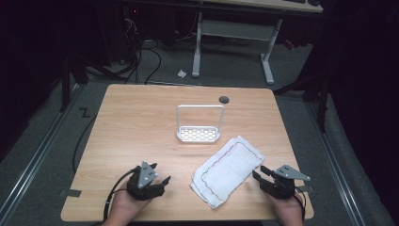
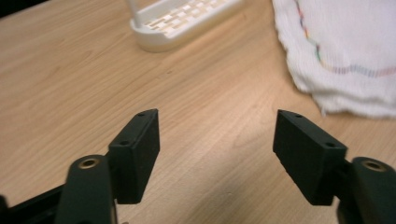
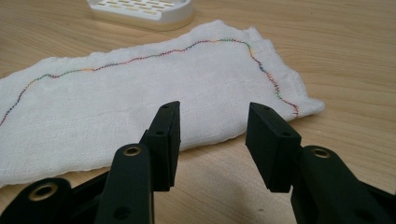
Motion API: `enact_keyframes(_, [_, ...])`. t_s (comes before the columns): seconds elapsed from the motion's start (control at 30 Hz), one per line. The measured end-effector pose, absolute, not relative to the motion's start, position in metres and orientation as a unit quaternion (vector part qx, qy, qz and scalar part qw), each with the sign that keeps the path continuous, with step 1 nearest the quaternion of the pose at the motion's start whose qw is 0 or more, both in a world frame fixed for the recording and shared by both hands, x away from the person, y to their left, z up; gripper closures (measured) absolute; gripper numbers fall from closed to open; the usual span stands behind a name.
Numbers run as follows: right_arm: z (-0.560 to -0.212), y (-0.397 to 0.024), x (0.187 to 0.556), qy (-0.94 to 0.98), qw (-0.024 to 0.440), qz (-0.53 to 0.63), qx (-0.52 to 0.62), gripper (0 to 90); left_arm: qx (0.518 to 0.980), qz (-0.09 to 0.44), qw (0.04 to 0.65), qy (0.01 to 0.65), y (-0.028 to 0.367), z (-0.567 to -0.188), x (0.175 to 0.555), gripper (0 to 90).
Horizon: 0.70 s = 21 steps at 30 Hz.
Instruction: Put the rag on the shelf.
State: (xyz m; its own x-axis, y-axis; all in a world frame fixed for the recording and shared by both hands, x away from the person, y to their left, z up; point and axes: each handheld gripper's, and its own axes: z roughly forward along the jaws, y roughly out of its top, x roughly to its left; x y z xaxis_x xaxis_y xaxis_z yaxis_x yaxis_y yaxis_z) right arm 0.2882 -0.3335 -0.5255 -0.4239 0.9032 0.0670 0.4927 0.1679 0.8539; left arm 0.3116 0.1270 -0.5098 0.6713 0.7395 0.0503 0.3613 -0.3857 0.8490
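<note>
A white folded cloth (image 1: 227, 170) with a coloured stitched border lies flat on the wooden table (image 1: 141, 122), front right of centre. Behind it stands a small white rack (image 1: 199, 124) with a slotted base and a tall wire handle. My left gripper (image 1: 160, 182) rests near the front edge, left of the cloth, jaws open over bare wood (image 2: 217, 135). My right gripper (image 1: 258, 173) sits just right of the cloth, its jaws open and pointing at the cloth's (image 3: 140, 98) near edge; nothing lies between them (image 3: 212, 126). The rack's base (image 2: 182, 21) and cloth (image 2: 345, 51) show ahead in the left gripper view.
A dark round hole (image 1: 224, 99) sits near the table's far edge. Beyond the table stands a white-legged desk frame (image 1: 233, 44) on grey floor, with cables (image 1: 141, 56) at the back left. The rack's base (image 3: 142, 11) lies past the cloth in the right gripper view.
</note>
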Motion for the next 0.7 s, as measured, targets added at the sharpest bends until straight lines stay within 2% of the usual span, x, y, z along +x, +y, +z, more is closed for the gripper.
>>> enact_keyframes(0.13, [-0.526,-0.332,0.289,0.727,0.238,0.428,0.481,55.3,0.785,0.201,0.452,0.372,0.144,-0.511,0.320,34.9])
enact_keyframes(0.23, [-0.525,-0.331,0.288,0.730,0.239,0.427,0.477,55.5,0.786,0.177,0.452,0.382,0.144,-0.513,0.324,39.4])
enact_keyframes(0.3, [-0.526,-0.331,0.288,0.729,0.237,0.427,0.479,56.2,0.786,0.171,0.453,0.385,0.141,-0.514,0.325,45.6])
enact_keyframes(0.4, [-0.526,-0.331,0.289,0.728,0.239,0.420,0.486,67.0,0.783,0.117,0.474,0.385,0.131,-0.513,0.334,63.0])
enact_keyframes(0.43, [-0.524,-0.330,0.289,0.728,0.238,0.414,0.492,77.7,0.782,0.102,0.477,0.387,0.127,-0.512,0.337,74.7])
enact_keyframes(0.47, [-0.523,-0.330,0.289,0.728,0.237,0.412,0.494,82.1,0.784,0.105,0.476,0.384,0.121,-0.512,0.339,80.4])
enact_keyframes(0.5, [-0.523,-0.330,0.289,0.728,0.237,0.412,0.494,82.1,0.786,0.106,0.476,0.381,0.114,-0.512,0.342,80.4])
enact_keyframes(0.6, [-0.518,-0.332,0.286,0.726,0.247,0.415,0.490,89.7,0.802,0.110,0.464,0.361,0.085,-0.513,0.352,89.9])
enact_keyframes(0.7, [-0.519,-0.332,0.286,0.728,0.245,0.414,0.488,89.5,0.828,0.109,0.443,0.327,0.048,-0.517,0.360,89.9])
